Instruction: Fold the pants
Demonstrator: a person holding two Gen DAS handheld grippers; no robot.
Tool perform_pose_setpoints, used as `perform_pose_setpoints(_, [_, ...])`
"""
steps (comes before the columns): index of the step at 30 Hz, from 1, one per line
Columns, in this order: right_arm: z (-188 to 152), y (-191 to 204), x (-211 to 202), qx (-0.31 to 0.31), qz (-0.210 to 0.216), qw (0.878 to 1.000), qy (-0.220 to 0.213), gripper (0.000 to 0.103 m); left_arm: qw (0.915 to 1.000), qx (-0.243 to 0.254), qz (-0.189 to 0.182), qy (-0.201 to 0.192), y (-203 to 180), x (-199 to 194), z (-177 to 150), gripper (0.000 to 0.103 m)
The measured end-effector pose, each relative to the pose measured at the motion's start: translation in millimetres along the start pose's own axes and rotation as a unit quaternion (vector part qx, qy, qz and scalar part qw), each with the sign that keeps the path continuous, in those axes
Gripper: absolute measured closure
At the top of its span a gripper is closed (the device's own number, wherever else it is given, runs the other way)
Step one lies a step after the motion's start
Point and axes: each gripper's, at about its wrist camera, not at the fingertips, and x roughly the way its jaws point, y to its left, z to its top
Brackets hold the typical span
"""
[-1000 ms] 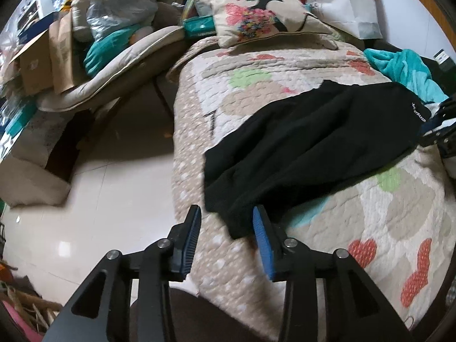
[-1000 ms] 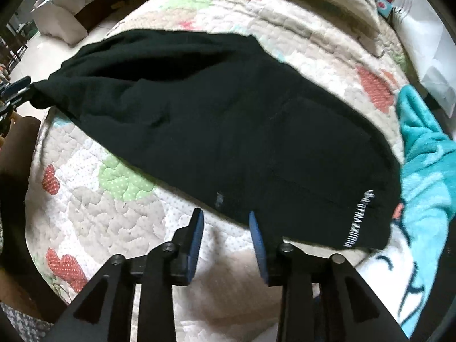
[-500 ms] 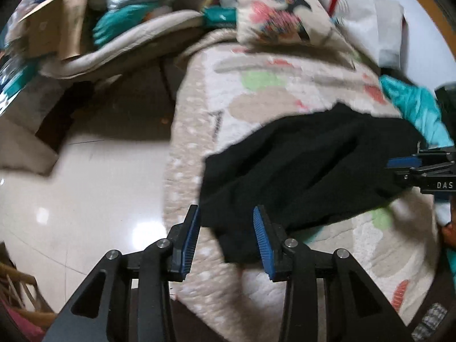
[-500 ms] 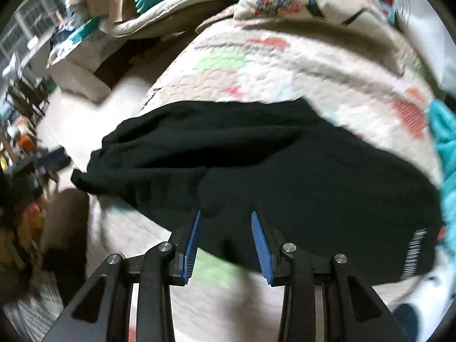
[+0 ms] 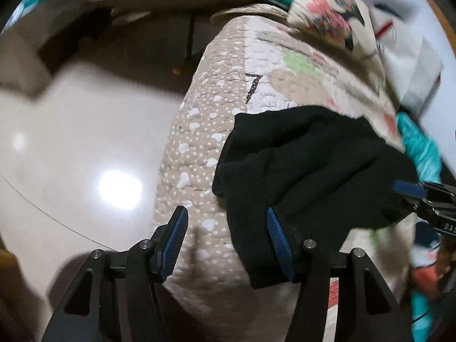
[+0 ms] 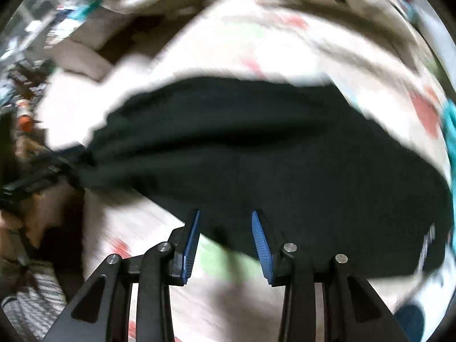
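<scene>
Left gripper fingers released, spread wide, one either side of the hem end of the black pants
Right gripper fingers released too, poised over the pants' near edge
Pants spread across the quilted bed cover, one end drooping over its edge
Patterned cushion beyond the pants; teal cloth just beside them; glossy floor off the pants' hem end

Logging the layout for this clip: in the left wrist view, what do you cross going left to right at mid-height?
Glossy floor → dotted edge of the quilt → black pants → right gripper, entering at the picture's right edge.
</scene>
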Motion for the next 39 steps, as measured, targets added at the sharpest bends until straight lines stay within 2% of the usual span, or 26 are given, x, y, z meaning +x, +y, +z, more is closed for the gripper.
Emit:
perform_pose_setpoints(4, [46.4,40.3,14.9,-0.076,0.022,0.997,-0.022,0.044,0.9996,-0.019,-0.021,-0.008,2.9,3.4,-4.0,0.046])
perform_pose_setpoints(8, [84.1,91.6,53.4,-0.170,0.023,0.985,-0.011,0.044,0.9974,-0.051,-0.051,0.005,10.2,12.8,-8.6,0.047])
perform_pose_setpoints(14, [89.9,136.3,94.0,-0.276,0.043,0.960,0.033,0.048,0.9916,-0.091,-0.091,-0.007,27.5,12.3,-11.4,0.047])
perform_pose_setpoints(18, [84.1,144.7,115.8,-0.284,0.040,0.957,0.046,0.052,0.9909,-0.090,-0.099,0.001,25.8,17.1,-12.9,0.048])
perform_pose_setpoints(20, [81.6,148.9,123.5,-0.283,0.053,0.955,0.066,0.078,0.9910,-0.086,-0.103,0.002,23.7,16.9,-14.9,0.048])
perform_pose_setpoints(22, [83.2,151.5,122.5,-0.287,0.035,0.955,0.063,0.088,0.9909,-0.085,-0.104,-0.001,23.9,15.0,-15.9,0.048])
perform_pose_setpoints(28, [109.4,141.8,88.7,-0.244,0.048,0.969,0.015,0.090,0.9869,-0.101,-0.125,-0.013,27.9,10.1,-0.4,0.053])
perform_pose_setpoints(31, [129.5,134.2,91.3,-0.219,0.041,0.975,0.010,0.090,0.9877,-0.107,-0.113,-0.019,30.9,12.8,11.2,0.053])
perform_pose_setpoints(33, [140.3,126.2,106.1,-0.193,0.043,0.980,0.031,0.086,0.9884,-0.111,-0.103,-0.008,33.0,20.1,13.7,0.053])
perform_pose_setpoints(34, [143.7,124.7,115.1,-0.184,0.037,0.981,0.041,0.078,0.9881,-0.118,-0.099,0.000,34.8,24.5,13.5,0.053])
perform_pose_setpoints(35, [145.6,122.7,121.8,-0.178,0.021,0.983,0.047,0.062,0.9874,-0.122,-0.101,0.004,36.4,25.7,13.1,0.053])
perform_pose_setpoints(37, [147.4,117.3,125.1,-0.173,0.014,0.984,0.045,0.048,0.9859,-0.125,-0.111,-0.001,38.4,23.5,11.2,0.053])
perform_pose_setpoints(39, [147.3,112.5,123.4,-0.164,0.032,0.985,0.044,0.043,0.9851,-0.120,-0.122,-0.014,36.4,20.5,11.3,0.052])
